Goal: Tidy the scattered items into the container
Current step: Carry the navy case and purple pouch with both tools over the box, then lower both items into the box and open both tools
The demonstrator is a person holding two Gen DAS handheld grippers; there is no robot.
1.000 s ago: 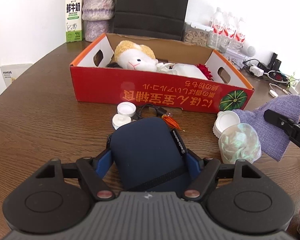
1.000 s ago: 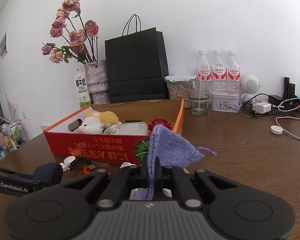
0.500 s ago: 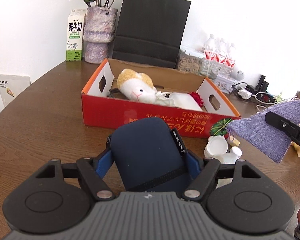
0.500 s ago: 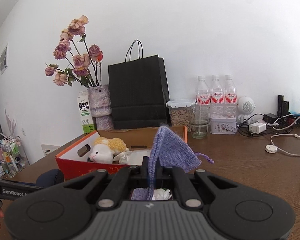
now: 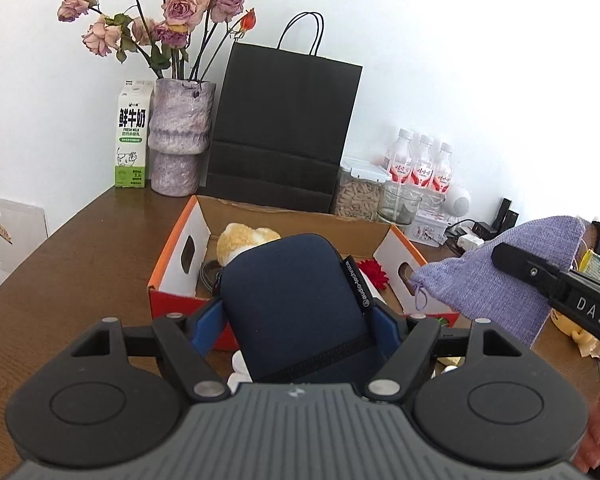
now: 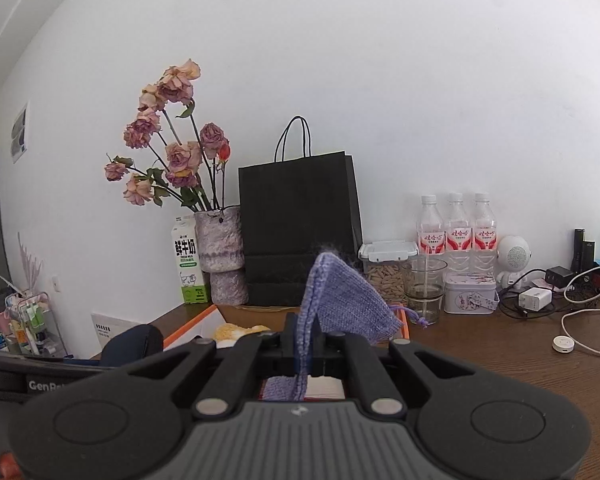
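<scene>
My left gripper is shut on a navy blue zip case, its blue pads pressing both sides. The case hangs above the near wall of the red cardboard box, which holds a plush toy and a red flower. My right gripper is shut on a purple cloth pouch, pinching its edge. In the left wrist view the pouch hangs over the box's right end. The case shows at the left of the right wrist view.
Behind the box stand a black paper bag, a vase of dried roses and a milk carton. Water bottles, a jar, a glass, a tin and cables fill the back right. White lids lie under the case.
Both grippers have risen with their loads and tipped up. The box now sits lower in both views, and the small items on the table have slipped below the case.
</scene>
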